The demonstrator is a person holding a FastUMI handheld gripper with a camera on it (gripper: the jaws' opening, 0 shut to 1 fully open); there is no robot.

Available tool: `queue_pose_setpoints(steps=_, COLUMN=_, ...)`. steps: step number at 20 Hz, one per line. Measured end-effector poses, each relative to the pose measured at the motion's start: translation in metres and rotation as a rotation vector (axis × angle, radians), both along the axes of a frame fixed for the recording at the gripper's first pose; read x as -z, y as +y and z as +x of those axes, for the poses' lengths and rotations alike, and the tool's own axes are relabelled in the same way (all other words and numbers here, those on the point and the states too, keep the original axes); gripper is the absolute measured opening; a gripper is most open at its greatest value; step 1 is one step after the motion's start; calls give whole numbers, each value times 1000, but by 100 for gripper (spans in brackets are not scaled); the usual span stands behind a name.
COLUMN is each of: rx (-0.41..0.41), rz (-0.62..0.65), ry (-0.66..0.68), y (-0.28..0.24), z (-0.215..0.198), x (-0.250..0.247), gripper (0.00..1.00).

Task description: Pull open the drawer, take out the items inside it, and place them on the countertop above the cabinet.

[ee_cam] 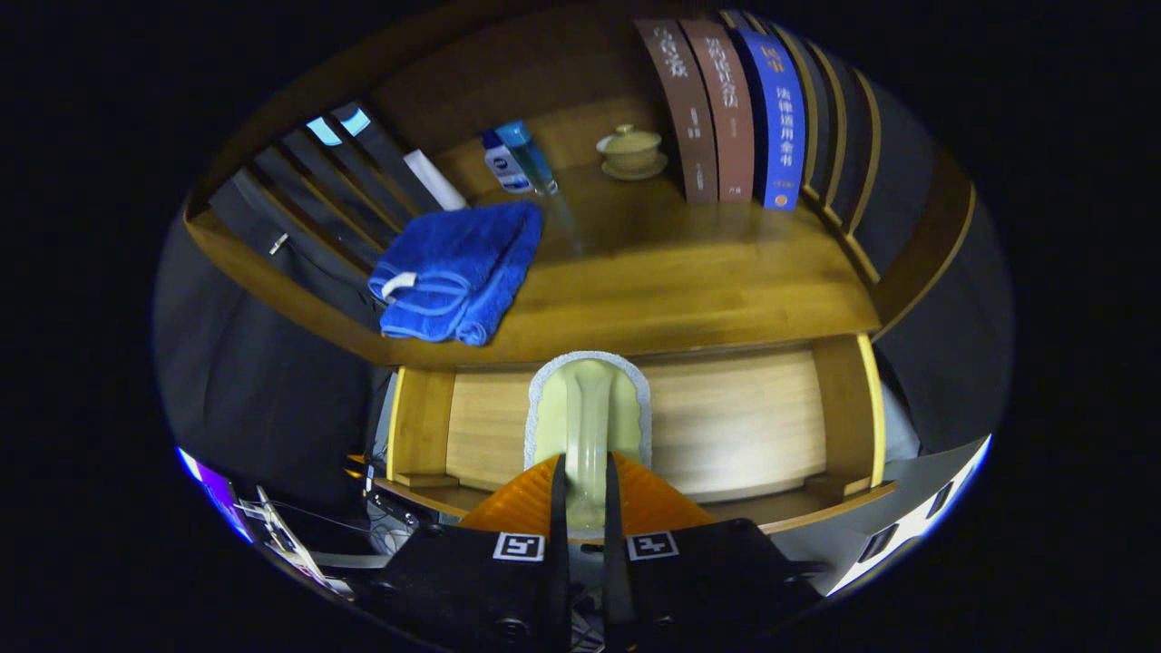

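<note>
Left on the worktop (689, 272): folded blue towel (458, 272), already out. Centre: bottles (517, 159) and a lidded cup (630, 150) at the back; below, the drawer (726, 426) stands open. Your claw (580, 508) is clenched on a pale green brush (588, 408), held over the drawer. Right: books (735, 109). Left to do, I judge: set the brush on the worktop.

Colours on the wooden cabinet
Blue towel (458, 270) upper left; pale green brush (590, 419), grey-edged, centre; orange fingers (508, 508); brown and blue books (730, 113).
</note>
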State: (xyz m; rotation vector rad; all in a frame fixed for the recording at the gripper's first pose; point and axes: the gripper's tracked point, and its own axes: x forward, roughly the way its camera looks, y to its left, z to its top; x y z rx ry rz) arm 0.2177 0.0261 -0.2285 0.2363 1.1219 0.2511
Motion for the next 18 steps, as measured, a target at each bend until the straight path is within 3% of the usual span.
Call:
queue_pose_setpoints(steps=5, rx=39, rz=-90, ry=-129, y=-11, z=73, x=-25, gripper=18)
queue_pose_setpoints(steps=8, rx=63, rz=-110, ry=-128, y=-3, z=112, x=-14, gripper=18)
queue_pose_setpoints(steps=18, rx=14, rz=-232, ry=-57, y=27, z=160, x=54, gripper=21)
